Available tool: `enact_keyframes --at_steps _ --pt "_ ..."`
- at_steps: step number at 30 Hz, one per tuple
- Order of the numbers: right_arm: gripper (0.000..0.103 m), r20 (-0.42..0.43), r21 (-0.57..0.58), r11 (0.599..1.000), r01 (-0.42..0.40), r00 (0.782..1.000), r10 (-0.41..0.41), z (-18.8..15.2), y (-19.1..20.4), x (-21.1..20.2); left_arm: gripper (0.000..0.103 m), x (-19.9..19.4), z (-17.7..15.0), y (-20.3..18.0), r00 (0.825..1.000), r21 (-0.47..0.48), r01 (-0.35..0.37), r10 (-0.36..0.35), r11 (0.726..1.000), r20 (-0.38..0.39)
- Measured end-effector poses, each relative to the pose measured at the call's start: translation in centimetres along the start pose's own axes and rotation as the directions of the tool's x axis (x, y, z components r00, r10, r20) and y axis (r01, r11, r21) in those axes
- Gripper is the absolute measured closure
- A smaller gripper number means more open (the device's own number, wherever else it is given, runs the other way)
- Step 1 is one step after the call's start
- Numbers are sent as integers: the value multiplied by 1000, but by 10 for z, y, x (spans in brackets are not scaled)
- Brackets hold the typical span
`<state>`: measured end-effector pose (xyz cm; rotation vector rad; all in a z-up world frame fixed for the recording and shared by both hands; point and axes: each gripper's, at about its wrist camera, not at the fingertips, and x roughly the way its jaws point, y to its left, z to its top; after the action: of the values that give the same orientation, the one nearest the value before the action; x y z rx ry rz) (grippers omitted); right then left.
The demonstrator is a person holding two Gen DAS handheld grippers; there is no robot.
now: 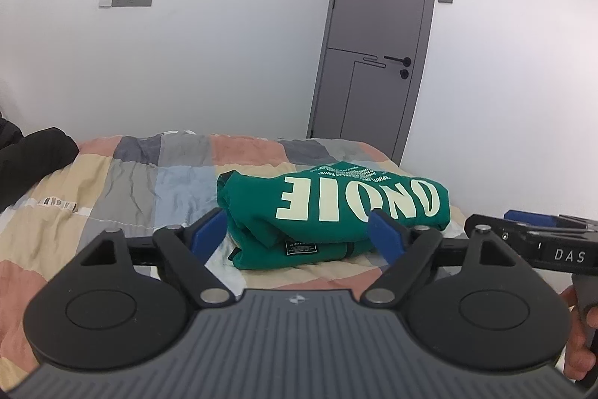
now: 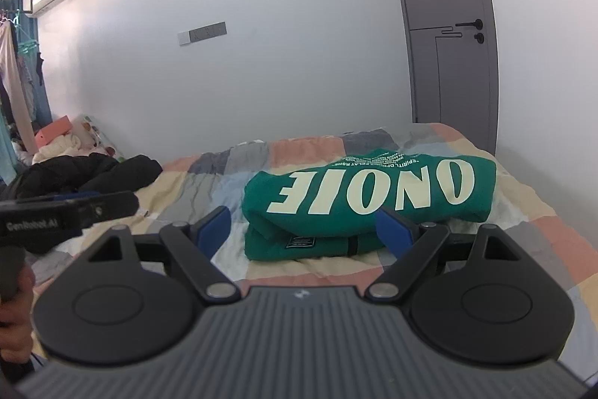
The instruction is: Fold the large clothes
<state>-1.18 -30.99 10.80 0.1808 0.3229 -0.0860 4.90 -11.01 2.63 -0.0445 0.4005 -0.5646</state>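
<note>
A green sweatshirt (image 1: 329, 200) with large cream letters lies folded in a thick bundle on the patchwork bed cover (image 1: 123, 197). My left gripper (image 1: 297, 223) hovers just in front of its near edge, blue fingers (image 1: 211, 230) spread wide, nothing pinched between them. In the right wrist view the same sweatshirt (image 2: 370, 189) sits just past my right gripper (image 2: 302, 217), which is also open, its right finger (image 2: 392, 230) overlapping the bundle's near edge. Each gripper shows at the side of the other's view: the right one (image 1: 530, 217), the left one (image 2: 86, 197).
A black jacket (image 2: 93, 171) lies on the bed's left side, with a pile of clothes and a pink box (image 2: 56, 129) behind it. A grey door (image 1: 377, 36) stands beyond the bed's far right corner. A person's hand (image 1: 579, 343) grips a handle.
</note>
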Motion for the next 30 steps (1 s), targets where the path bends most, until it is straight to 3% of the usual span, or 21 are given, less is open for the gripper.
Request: enact_keyframes --at_steps 12,20,30 --pt "17 -1 -24 1000 14 1000 -14 1 5 -1 12 4 -1 2 1000 2 -4 4 1000 -13" --pt "17 -2 -22 1000 13 1000 -13 3 5 -1 1 4 1 4 1000 -17 -18 17 1000 -18" --pt "13 -30 -21 999 40 999 -41 3 1 6 0 1 2 1 999 -16 -29 29 999 -23"
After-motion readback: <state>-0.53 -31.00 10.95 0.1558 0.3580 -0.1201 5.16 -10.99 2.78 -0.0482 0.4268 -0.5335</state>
